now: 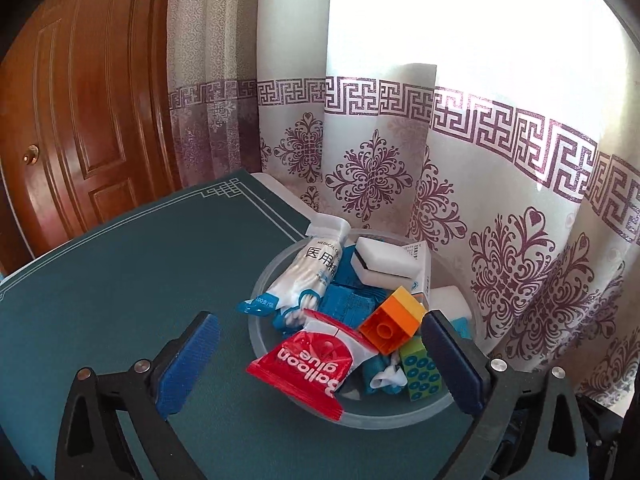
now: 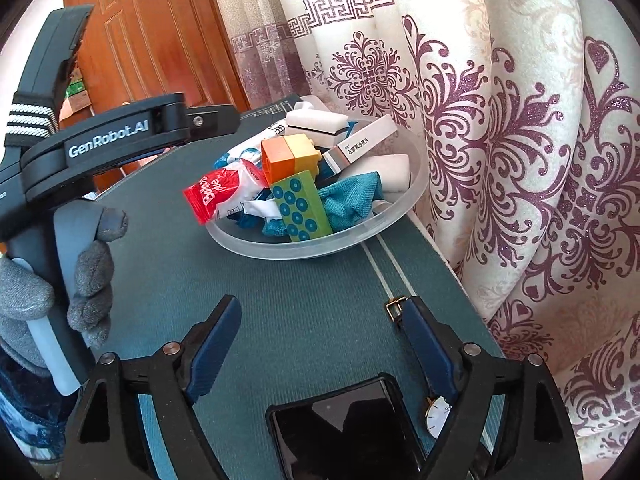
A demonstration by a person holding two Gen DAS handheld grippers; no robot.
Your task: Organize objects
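A clear plastic bowl stands on the teal mat near the curtain. It holds a red balloon-glue packet draped over the rim, an orange and yellow brick, a green brick with blue rings, a cotton swab bag, white sponges and blue cloth. My left gripper is open wide over the bowl's near side, its pads clear of the packet. My right gripper is open above bare mat, short of the bowl.
A black phone lies on the mat under the right gripper's base, with a wristwatch beside it by the mat's right edge. A grey-gloved hand holds the left gripper's handle. The patterned curtain hangs close behind the bowl; a wooden door stands at the left.
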